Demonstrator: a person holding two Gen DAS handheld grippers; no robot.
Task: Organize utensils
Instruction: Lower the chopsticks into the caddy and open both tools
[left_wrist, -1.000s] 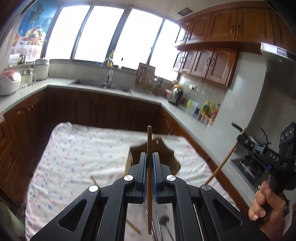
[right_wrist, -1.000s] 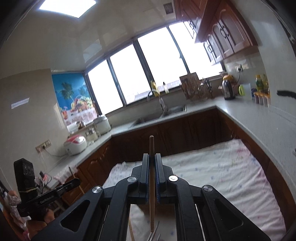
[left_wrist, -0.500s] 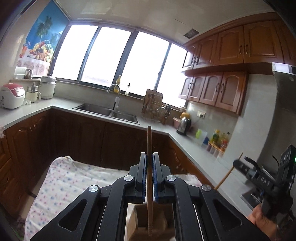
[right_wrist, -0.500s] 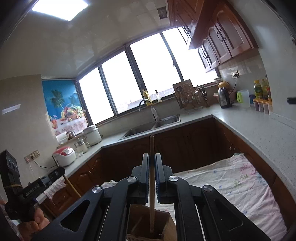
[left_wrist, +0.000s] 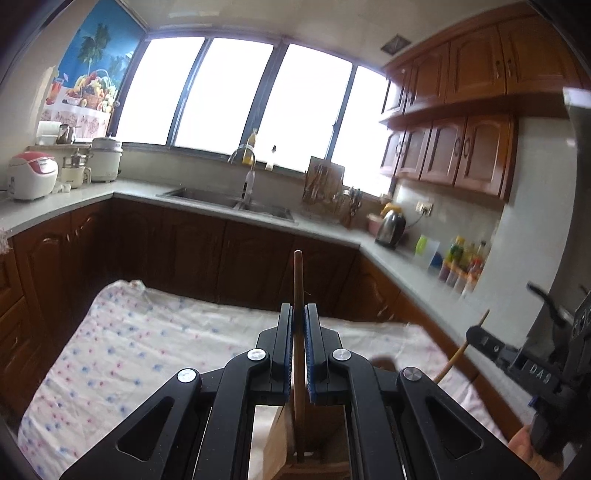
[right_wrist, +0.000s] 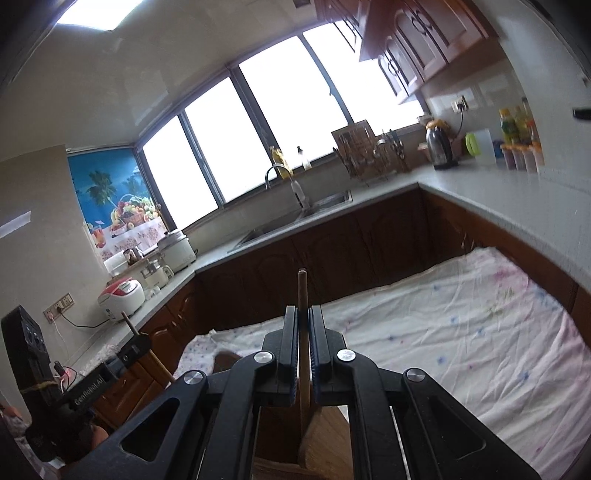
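My left gripper (left_wrist: 298, 314) is shut on a brown wooden chopstick (left_wrist: 297, 280) that stands upright, its lower end down inside a wooden utensil holder (left_wrist: 280, 439) below the jaws. My right gripper (right_wrist: 303, 317) is shut on a second wooden chopstick (right_wrist: 302, 291), also upright, its lower end in the same wooden holder (right_wrist: 325, 435). In the left wrist view the right gripper (left_wrist: 480, 338) shows at the right edge with its light chopstick (left_wrist: 458, 354). In the right wrist view the left gripper (right_wrist: 136, 345) shows at the lower left.
The holder stands on a table under a white cloth with small coloured dots (left_wrist: 147, 343). Dark wooden cabinets and a grey counter (left_wrist: 325, 229) with a sink (left_wrist: 229, 201), a kettle (left_wrist: 391, 225) and bottles run behind and to the right.
Both grippers have tilted up and moved over the wooden holder with their chopsticks. The chopstick ends now reach down into the holder, and the loose utensils on the cloth have left the view.
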